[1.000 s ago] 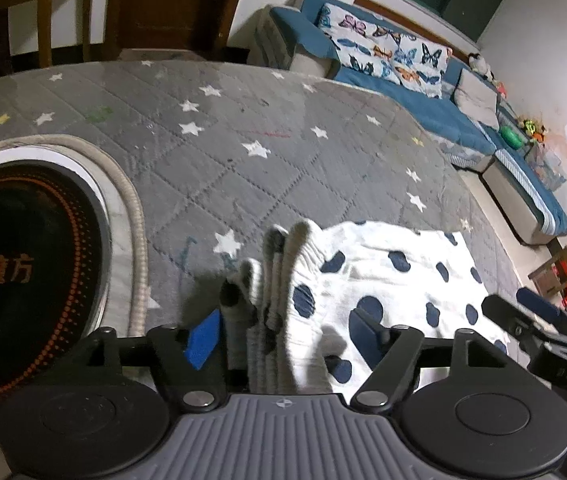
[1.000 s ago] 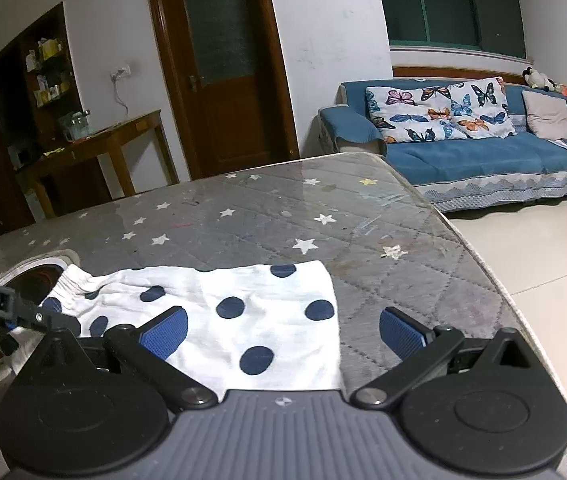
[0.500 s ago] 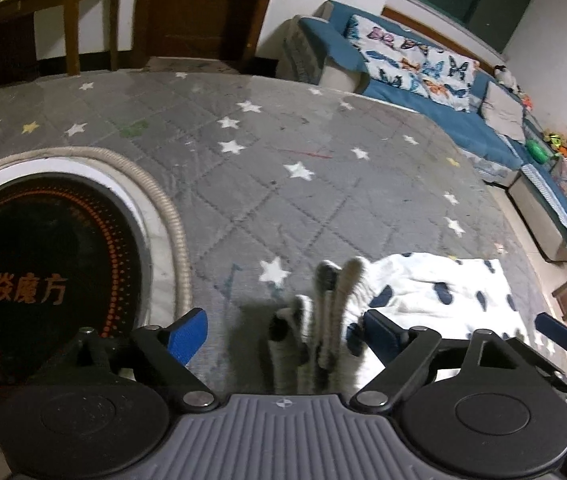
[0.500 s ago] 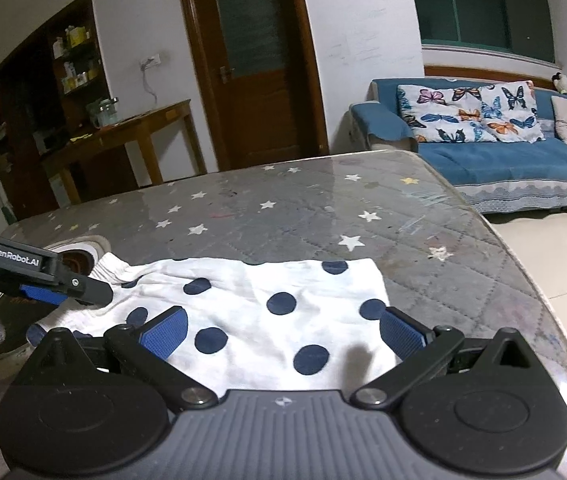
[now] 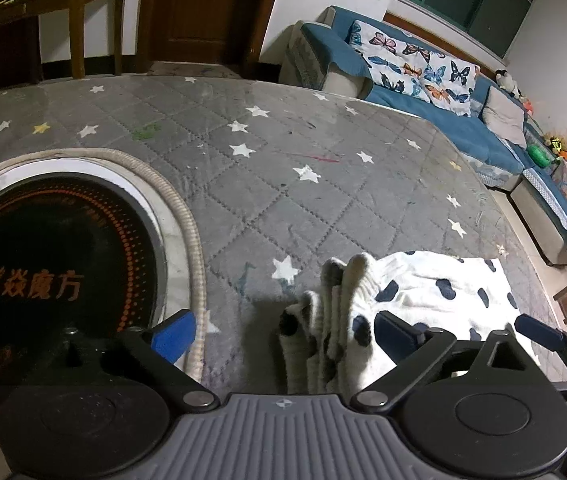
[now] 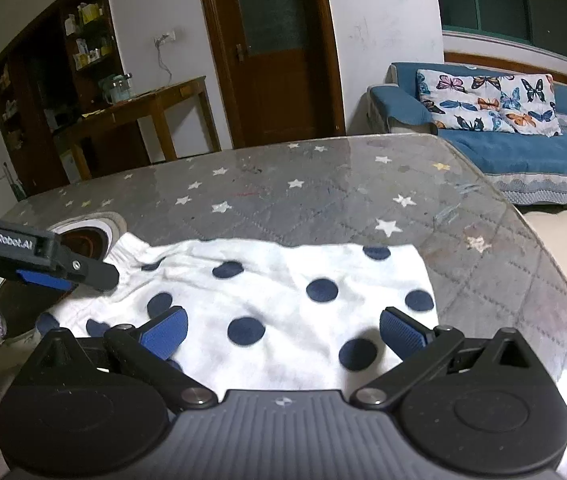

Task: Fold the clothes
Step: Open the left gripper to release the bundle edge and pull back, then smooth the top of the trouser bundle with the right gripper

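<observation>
Between the blue-padded fingers of the left gripper (image 5: 285,330), which stand wide apart and grip nothing, the bunched ribbed waistband of a white cotton garment with navy polka dots (image 5: 435,292) rises in folds, nearer the right-hand finger. The garment spreads flat from there toward three o'clock across the grey quilted table cover with white stars (image 5: 243,184). The right gripper (image 6: 283,326) likewise has its fingers spread wide with nothing clamped, poised over the garment's near edge, whose hem corner lies at about one o'clock. At nine o'clock of the left gripper, a round black burner with orange lettering (image 5: 43,272) sits sunk in the table. A blue sofa with butterfly cushions (image 6: 523,140) stands beyond, at two o'clock.
</observation>
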Demonstrator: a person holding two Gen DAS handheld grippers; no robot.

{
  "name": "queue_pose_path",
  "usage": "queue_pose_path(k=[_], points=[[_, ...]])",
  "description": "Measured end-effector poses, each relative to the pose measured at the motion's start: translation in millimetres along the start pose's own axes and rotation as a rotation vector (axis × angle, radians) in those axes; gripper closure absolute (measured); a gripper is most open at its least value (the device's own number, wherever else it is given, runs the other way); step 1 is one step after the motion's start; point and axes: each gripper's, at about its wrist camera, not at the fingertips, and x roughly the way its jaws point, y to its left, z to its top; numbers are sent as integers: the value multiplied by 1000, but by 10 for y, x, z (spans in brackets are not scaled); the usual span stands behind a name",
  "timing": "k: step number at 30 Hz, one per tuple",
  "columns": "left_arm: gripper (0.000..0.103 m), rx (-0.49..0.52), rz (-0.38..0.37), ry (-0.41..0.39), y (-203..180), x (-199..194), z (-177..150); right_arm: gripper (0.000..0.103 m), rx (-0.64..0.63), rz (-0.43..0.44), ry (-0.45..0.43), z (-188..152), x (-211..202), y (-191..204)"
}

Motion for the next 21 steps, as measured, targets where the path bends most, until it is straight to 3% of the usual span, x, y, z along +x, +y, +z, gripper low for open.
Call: queue_pose_path(k=[16, 21], points=[[1, 86, 6, -31, 46, -168, -343, 0, 60, -27, -4, -481, -430, 22], [0, 80, 5, -31, 77, -193, -377, 0, 3, -62, -4, -517, -441, 100]])
